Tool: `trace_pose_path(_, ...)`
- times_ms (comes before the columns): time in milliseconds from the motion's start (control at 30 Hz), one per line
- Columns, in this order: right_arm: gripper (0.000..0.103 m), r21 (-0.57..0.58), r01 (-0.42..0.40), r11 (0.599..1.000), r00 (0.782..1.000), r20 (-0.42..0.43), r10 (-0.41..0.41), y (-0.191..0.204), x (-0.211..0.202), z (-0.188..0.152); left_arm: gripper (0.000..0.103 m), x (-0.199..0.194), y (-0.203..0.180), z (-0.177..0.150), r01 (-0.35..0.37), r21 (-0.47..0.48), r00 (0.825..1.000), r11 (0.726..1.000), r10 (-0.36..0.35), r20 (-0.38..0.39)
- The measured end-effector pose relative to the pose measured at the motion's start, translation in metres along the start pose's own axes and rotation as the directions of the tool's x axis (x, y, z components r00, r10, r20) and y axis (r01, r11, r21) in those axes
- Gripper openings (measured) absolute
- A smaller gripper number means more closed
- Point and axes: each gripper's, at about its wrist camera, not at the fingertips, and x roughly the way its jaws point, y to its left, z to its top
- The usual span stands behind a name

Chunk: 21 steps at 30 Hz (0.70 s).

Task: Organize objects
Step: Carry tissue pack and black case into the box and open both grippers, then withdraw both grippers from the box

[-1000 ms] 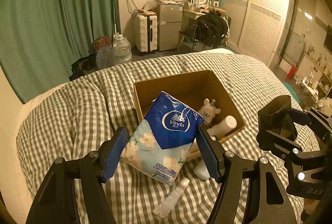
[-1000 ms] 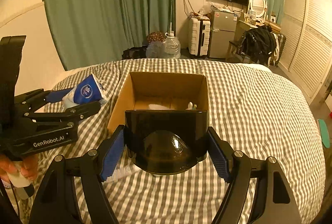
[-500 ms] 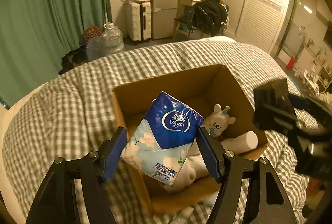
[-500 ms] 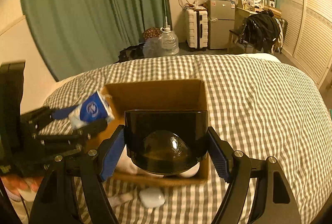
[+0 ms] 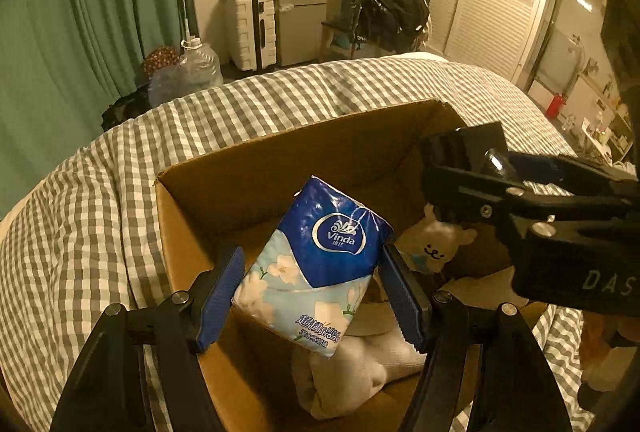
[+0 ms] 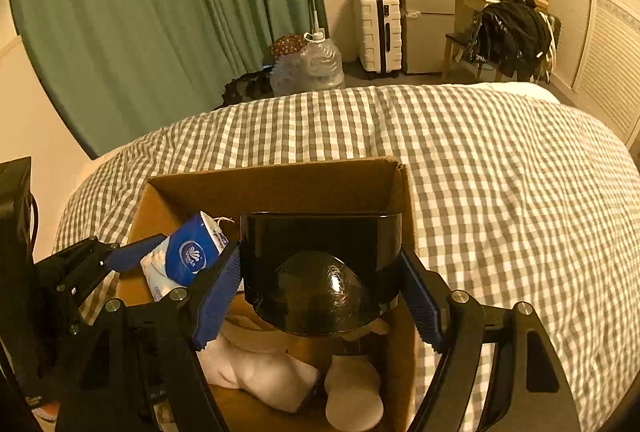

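Both tongs have come forward over the cardboard box on the bed, the left tongs clamping the tissue pack, the right tongs clamping the black container, so dropping in looks imminent.

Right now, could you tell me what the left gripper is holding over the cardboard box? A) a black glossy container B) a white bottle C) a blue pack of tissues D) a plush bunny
C: the left gripper has its blue pads pressed on both sides of the blue pack of tissues, above the open cardboard box; the black glossy container is in the right gripper.
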Motion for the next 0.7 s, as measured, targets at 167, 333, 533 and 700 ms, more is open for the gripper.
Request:
trace_pose_path(167,0.076,0.036,-0.02,0.999,1.0,-0.002,0.02,-0.003,0.004,-0.002,0.071,-0.003,0.001,-0.001,-0.001,-0.005,1.0,1.0,0.001,0.003)
trace_pose_path(333,0.084,0.059,-0.021,0.998,0.999,0.025,0.02,-0.006,-0.008,0.002,0.082,-0.016,0.001,-0.002,0.0,-0.013,1.0,1.0,0.0,0.009)
trace_pose_path(533,0.089,0.073,-0.001,0.997,0.996,0.085,-0.005,-0.003,-0.041,0.007,0.086,-0.047,-0.006,0.001,-0.02,0.014,0.999,1.0,0.019,0.039)
trace_pose_path(700,0.089,0.065,0.021,0.998,0.993,0.116,-0.028,0.001,-0.08,0.009,0.093,-0.088,-0.011,-0.001,-0.032,0.009,0.996,0.999,0.031,0.08)
